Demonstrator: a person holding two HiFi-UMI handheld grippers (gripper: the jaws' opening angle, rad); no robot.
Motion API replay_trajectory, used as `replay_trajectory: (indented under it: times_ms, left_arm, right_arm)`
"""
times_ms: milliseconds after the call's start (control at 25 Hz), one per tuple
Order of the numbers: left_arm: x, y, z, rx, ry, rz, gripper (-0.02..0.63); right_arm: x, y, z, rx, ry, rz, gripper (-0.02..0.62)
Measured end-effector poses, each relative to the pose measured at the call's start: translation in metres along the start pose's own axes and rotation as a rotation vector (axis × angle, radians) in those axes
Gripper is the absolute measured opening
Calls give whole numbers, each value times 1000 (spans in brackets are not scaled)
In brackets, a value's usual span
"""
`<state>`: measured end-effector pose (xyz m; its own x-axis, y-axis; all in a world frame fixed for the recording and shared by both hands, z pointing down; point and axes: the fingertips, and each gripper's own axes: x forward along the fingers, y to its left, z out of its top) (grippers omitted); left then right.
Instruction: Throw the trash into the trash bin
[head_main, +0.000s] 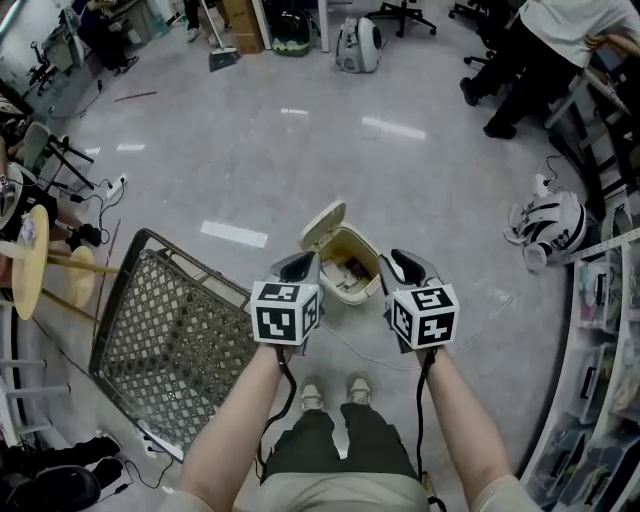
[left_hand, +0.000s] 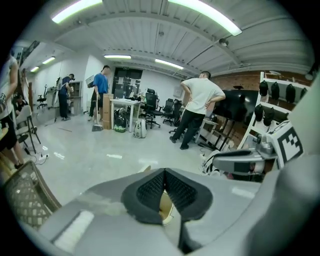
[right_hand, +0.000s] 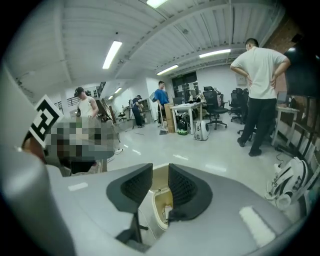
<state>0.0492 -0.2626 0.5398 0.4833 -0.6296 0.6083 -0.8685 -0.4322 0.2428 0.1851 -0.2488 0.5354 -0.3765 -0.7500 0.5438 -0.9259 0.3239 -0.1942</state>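
Sitting open-lidded on the grey floor (head_main: 300, 160), the cream trash bin (head_main: 368, 250) holds what may be paper trash (head_main: 350, 277), flanked above by the left gripper (head_main: 303, 263), jaws pressed together on nothing, and the right gripper (head_main: 400, 262), jaws a narrow gap apart and empty, a wire cart (head_main: 170, 330) lying leftward.

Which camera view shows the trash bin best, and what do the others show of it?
The head view: it looks down into the trash bin, with its lid open and trash inside. The left gripper view shows only a sliver behind the shut left claw; the right gripper view shows part between the open right claw.
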Motion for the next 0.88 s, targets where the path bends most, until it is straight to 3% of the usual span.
replay_trajectory:
  times_ms: [280, 480, 600, 880]
  left_arm:
    - [-82, -30, 60, 93, -112, -18, 3]
    - [-141, -55, 99, 197, -194, -19, 3]
    - [-176, -64, 115, 245, -242, -20, 3]
    - [-251, -74, 141, 231, -346, -30, 3]
  right_arm:
    - [-91, 41, 80, -33, -154, 35, 88]
    - [-153, 66, 125, -141, -235, 33, 71]
    - [-185, 83, 145, -148, -289, 43, 60]
    - [-265, 120, 186, -172, -408, 62, 38]
